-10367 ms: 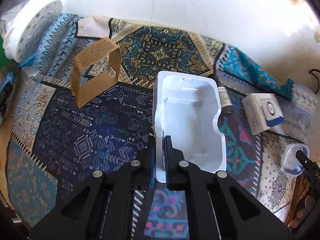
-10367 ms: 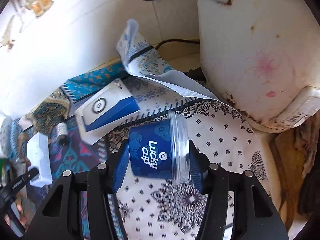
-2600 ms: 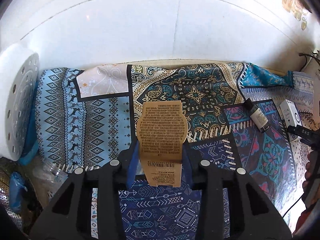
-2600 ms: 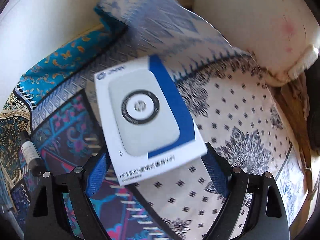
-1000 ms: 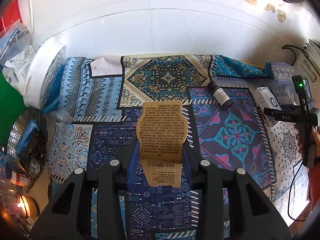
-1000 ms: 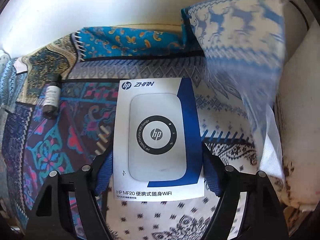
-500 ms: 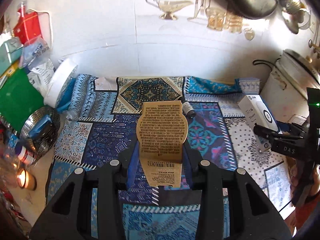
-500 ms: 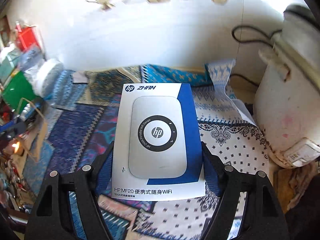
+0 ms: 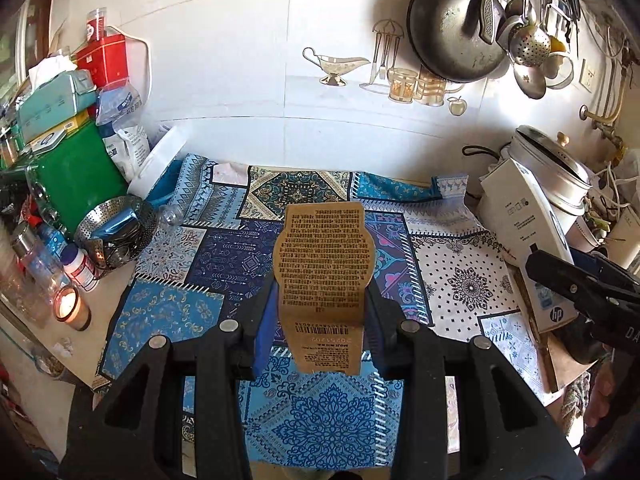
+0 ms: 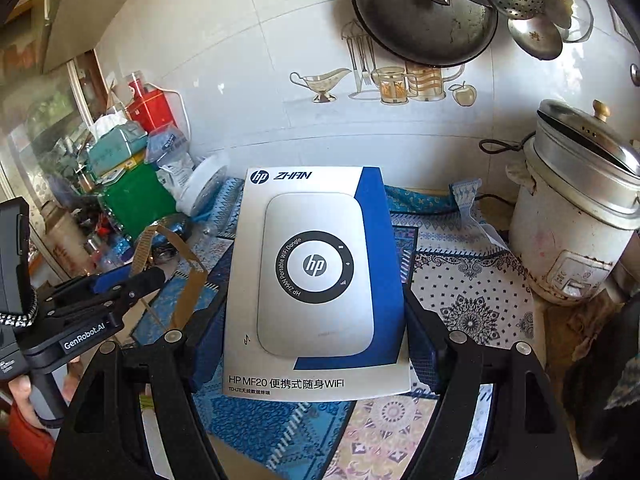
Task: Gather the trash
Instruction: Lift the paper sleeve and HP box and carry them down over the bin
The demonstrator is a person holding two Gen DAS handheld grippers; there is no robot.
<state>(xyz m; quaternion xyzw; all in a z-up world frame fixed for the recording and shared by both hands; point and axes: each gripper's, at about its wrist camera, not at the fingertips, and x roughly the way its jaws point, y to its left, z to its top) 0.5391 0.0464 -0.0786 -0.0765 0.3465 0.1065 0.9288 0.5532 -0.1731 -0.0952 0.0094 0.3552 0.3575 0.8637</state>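
The left gripper (image 9: 320, 312) is clenched on a brown cardboard sleeve (image 9: 324, 272), its blue pads pressing the sleeve's two sides so the printed face stands up between the jaws and rises past their tips. The right gripper (image 10: 316, 320) is likewise clamped on a white and blue HP box (image 10: 316, 280), held by its long edges with the front panel facing the camera and filling the gap between the jaws. Both pieces of trash hang clear above the patterned cloth (image 9: 224, 256) that spreads below and ahead of the jaws. From the left wrist, the right gripper and its box appear off to the right of the jaws; from the right wrist, the left gripper and the sleeve sit low to the left. Left of the left jaws stand a steel colander (image 9: 116, 228) and a lit candle (image 9: 72, 308). Right of the right jaws stands a white rice cooker (image 10: 576, 220); what lies in the colander is too dim to tell. Ahead, a dark pan (image 9: 456, 28) hangs on the tiled wall (image 9: 240, 80).
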